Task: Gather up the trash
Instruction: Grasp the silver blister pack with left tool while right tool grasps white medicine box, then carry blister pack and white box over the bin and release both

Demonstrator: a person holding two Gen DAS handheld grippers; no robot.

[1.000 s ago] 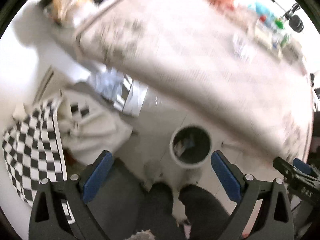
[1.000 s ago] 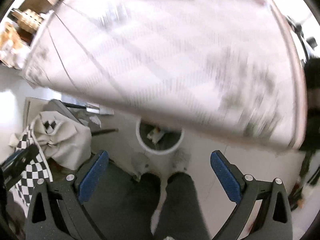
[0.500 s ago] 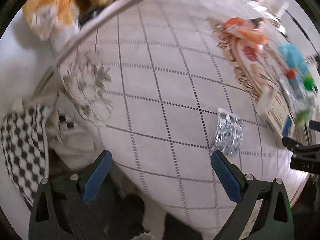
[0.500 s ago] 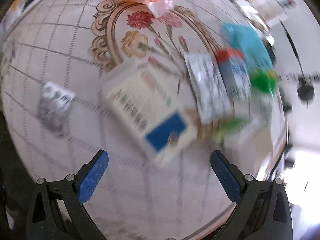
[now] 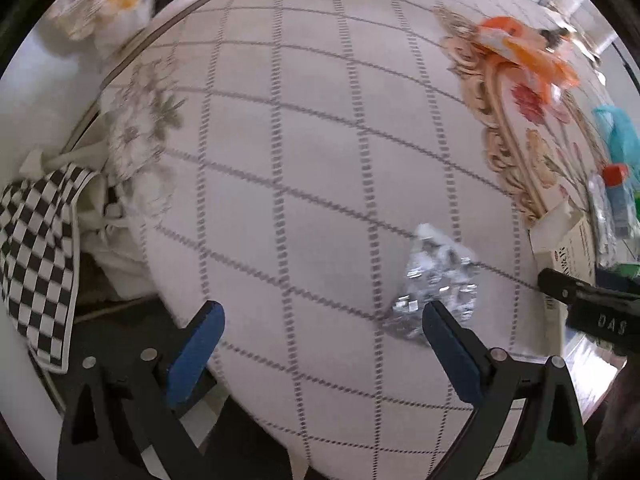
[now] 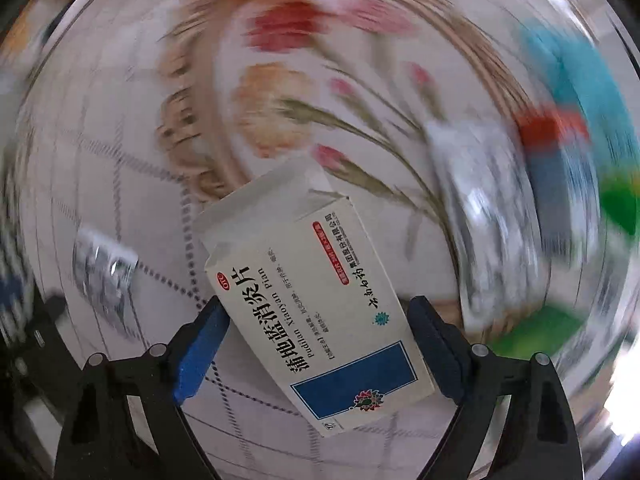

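Right claw (image 6: 316, 340): spread wide, fingers either side of the medicine box, grasping nothing; whether the pads touched the box could not be told.
Medicine box (image 6: 316, 300): white carton, blue panel and printed text, lay flat and skewed between the right claw's fingers, open flap end away from the claw.
Left claw (image 5: 320, 340): released, wide, empty, hung over the near part of the tablecloth.
Foil blister pack (image 5: 432, 284): crumpled, silver, lay on the cloth just ahead of the left claw's right finger (image 5: 448, 348), partly behind its tip; left of the right claw in its own view, blurred.
Second blister strip (image 6: 488, 216): ahead and right of the right claw, beside the box, blurred.
Orange wrapper (image 5: 524, 48): far ahead, right of the left claw, on the floral border.
Tablecloth (image 5: 300, 160): grey grid with floral centre, under both claws.
Checkered cloth (image 5: 36, 256): black and white, off the table edge, left of the left claw.
Far right items: teal, red and green shapes, too blurred to name.
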